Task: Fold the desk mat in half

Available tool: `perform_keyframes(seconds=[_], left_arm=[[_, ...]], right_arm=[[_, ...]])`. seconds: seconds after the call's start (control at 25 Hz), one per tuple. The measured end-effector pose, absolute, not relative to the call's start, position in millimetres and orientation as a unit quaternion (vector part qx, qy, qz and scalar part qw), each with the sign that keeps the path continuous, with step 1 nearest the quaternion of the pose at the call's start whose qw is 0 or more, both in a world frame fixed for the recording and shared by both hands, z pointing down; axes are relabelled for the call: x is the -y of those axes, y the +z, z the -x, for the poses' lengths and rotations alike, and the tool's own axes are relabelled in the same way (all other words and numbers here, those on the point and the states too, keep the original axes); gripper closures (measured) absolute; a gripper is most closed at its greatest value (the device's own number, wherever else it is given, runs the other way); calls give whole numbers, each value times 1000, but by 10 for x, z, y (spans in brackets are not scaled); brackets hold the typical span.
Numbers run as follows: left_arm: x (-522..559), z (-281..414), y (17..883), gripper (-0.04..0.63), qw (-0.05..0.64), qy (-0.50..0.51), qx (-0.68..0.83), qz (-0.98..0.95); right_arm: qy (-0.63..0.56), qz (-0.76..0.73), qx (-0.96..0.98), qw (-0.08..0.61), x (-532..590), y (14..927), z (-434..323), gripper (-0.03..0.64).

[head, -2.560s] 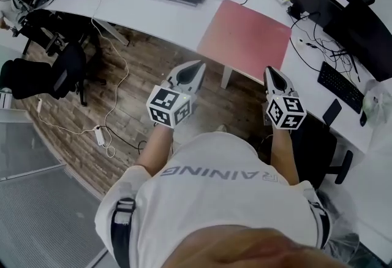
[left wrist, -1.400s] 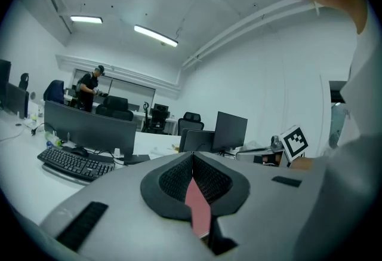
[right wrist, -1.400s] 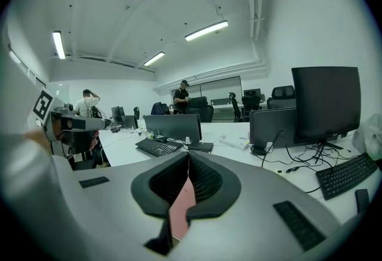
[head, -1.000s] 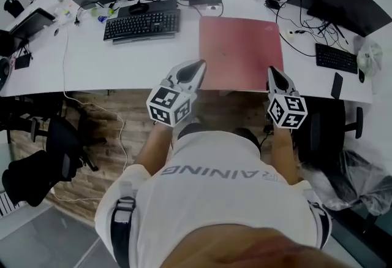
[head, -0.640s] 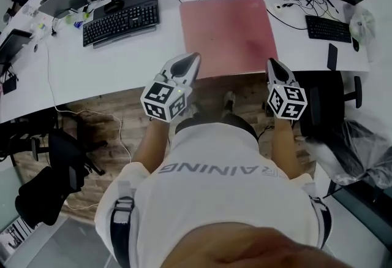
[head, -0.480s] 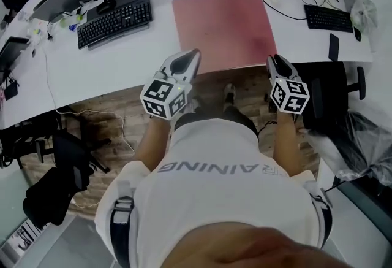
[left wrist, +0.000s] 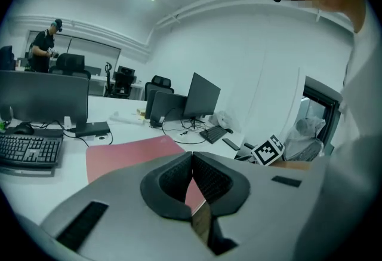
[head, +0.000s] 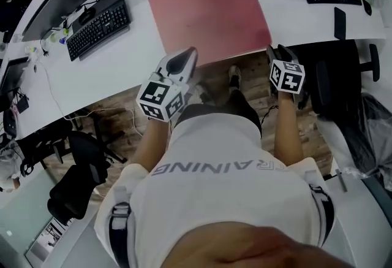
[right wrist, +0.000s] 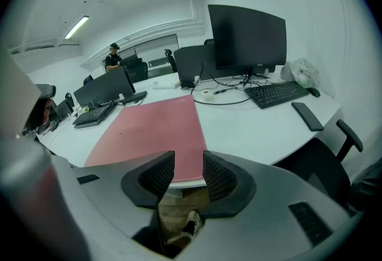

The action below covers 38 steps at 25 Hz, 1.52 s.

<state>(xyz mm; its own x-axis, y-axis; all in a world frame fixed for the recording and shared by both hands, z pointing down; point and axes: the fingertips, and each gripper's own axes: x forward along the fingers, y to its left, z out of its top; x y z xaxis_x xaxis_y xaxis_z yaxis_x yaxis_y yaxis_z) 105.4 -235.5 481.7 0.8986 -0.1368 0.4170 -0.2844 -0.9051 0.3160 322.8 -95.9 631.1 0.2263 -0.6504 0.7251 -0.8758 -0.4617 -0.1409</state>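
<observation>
Left gripper (left wrist: pixel 192 161): jaws closed tip to tip, nothing between them. Its tip lies over the near left part of the mat (head: pixel 208 12); contact cannot be confirmed.

Right gripper (right wrist: pixel 188 164): jaws have just been opening and now stand wide apart, holding nothing. The mat's near edge shows through the gap beyond the pads, at its near right corner.

Mat: red, flat and unfolded on the white desk (head: pixel 131 58), near edge along the desk's front edge. In the head view it looks slightly wider than deep, so its long axis appears to run along the desk. This is not certain.
</observation>
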Motion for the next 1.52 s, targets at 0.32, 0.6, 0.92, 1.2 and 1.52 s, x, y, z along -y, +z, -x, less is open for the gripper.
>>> perform_keyframes(seconds=[0.32,0.6,0.92,1.2,1.52], left_arm=[[2386,-1223,5113,568,195,234,132,-943],[2531,-1182,5305,568,203,249,164,-933],[2572,-1094,5362,568,209,249,172,-930],[2560,-961,5344,568,210,247,175,-930],[2549,-859,5220,568,205,230,173,-935]], right_arm=[[422,-759,469,161,967,7062,-3533,454],[445,-751,458,168,1060,7350,-3583,472],[470,-758,441,99,1035,7372,-3564,561],[445,-779,438,62,1057,7228,-3543,574],[377,-791,480,49,1190,6715,-3414,575]])
